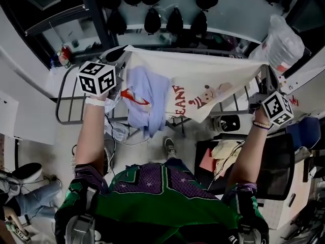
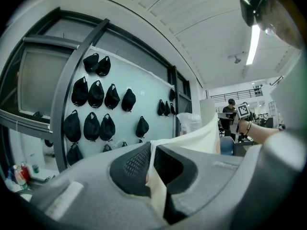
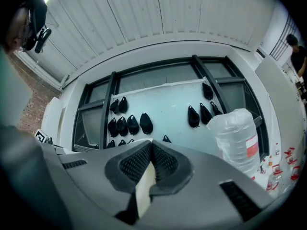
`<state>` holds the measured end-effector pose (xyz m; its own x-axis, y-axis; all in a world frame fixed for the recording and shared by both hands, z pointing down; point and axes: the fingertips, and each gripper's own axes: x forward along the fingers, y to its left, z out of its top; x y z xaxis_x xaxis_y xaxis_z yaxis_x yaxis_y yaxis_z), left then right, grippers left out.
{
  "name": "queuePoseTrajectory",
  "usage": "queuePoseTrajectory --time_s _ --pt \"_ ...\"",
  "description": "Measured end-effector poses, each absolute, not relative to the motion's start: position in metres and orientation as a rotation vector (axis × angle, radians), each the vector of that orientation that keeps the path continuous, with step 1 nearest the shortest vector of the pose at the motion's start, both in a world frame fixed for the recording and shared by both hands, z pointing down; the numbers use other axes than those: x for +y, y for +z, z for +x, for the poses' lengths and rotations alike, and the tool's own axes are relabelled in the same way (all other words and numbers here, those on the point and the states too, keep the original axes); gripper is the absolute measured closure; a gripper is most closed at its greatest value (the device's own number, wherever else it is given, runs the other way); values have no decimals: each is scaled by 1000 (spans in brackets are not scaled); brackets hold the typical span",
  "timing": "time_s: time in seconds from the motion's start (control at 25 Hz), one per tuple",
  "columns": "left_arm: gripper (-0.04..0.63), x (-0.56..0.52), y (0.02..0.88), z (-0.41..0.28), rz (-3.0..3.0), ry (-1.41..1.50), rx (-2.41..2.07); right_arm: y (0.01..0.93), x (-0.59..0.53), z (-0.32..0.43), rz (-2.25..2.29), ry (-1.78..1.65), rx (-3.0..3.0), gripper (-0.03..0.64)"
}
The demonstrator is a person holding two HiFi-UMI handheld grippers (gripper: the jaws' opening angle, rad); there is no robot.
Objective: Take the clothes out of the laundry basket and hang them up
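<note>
A cream shirt (image 1: 203,80) with red letters and a cartoon bear is stretched wide between my two grippers, above a wire drying rack (image 1: 68,103). My left gripper (image 1: 119,54) is shut on the shirt's left corner, and the cream cloth (image 2: 201,138) runs out from between its pads (image 2: 132,164). At the shirt's right corner my right gripper (image 1: 264,71) is shut too, a strip of cream cloth (image 3: 145,190) pinched in its jaws. A pale blue garment (image 1: 147,95) hangs over the rack under the shirt's left half.
Black caps (image 1: 152,9) hang in rows on the wall behind the rack. A plastic-wrapped water bottle (image 1: 282,44) stands at the right. Yellowish cloth (image 1: 223,154) lies low on the floor by a black chair (image 1: 277,166). A person (image 2: 230,110) stands far off.
</note>
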<state>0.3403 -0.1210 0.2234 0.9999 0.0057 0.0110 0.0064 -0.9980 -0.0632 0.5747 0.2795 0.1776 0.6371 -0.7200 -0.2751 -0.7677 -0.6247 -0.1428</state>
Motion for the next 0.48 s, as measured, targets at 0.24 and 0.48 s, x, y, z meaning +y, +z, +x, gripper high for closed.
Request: queuePoseTrajectory --time_s 0.24,0.48 --pt "575 -153 242 397 -3083 -106 78 196 233 645 -2550 221 1274 614" --pt "576 -192 254 459 -3102 -167 187 213 189 711 -2521 147 1340 614"
